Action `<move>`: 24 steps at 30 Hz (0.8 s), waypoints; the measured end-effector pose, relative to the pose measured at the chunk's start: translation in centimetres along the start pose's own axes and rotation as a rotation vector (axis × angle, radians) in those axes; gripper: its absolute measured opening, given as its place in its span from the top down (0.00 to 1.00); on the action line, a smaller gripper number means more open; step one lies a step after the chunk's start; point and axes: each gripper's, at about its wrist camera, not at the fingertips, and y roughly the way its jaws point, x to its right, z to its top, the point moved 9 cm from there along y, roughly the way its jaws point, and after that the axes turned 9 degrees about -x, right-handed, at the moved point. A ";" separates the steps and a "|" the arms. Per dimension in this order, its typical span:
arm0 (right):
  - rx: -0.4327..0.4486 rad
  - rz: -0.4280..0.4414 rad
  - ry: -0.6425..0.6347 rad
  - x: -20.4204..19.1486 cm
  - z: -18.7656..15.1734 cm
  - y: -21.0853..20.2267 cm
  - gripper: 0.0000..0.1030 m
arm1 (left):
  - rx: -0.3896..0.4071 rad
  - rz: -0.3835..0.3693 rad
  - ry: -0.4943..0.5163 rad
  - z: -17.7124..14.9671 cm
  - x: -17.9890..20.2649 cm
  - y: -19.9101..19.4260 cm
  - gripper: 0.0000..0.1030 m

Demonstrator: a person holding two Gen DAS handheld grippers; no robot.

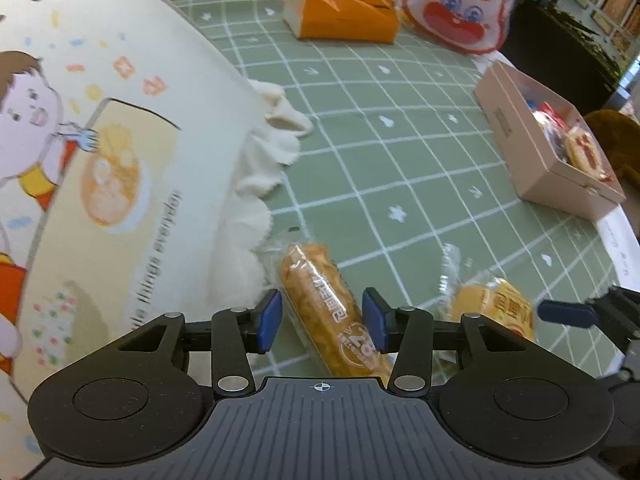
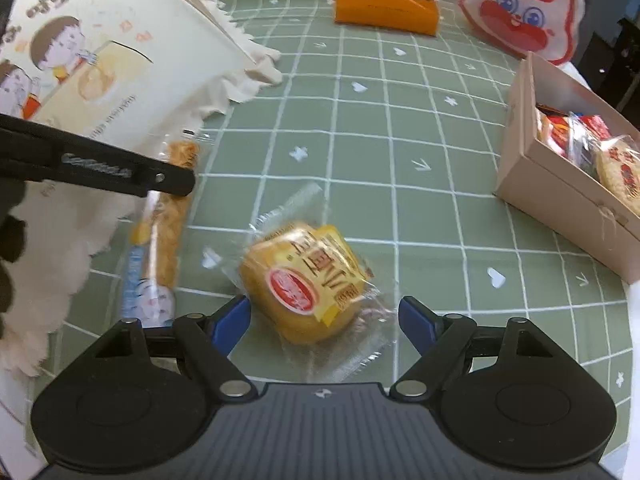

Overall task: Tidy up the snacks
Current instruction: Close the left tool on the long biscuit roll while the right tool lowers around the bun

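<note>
The left gripper stands half open astride a long wrapped bread stick, pads not pressing it. The right gripper gapes wide around a round wrapped cake, untouched. The pink snack box sits at two o'clock on the green checked tablecloth.

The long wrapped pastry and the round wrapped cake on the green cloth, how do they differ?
The long wrapped pastry is a slim stick; the round wrapped cake is a squat lump. The pastry lies between the left tool's pads, the cake between the right tool's wider-set pads. The cake bears a red oval label, the pastry white print. Both are golden, in clear wrappers, lying on the tablecloth.
</note>
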 end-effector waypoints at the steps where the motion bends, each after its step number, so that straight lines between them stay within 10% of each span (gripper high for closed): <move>1: 0.000 -0.003 0.010 0.2 -0.1 0.1 0.19 | 0.000 0.000 0.007 -0.1 0.3 0.1 0.52; 24: 0.035 -0.041 0.163 3.8 -1.6 0.1 0.19 | -0.014 -0.123 -0.070 -2.7 0.3 -1.7 0.56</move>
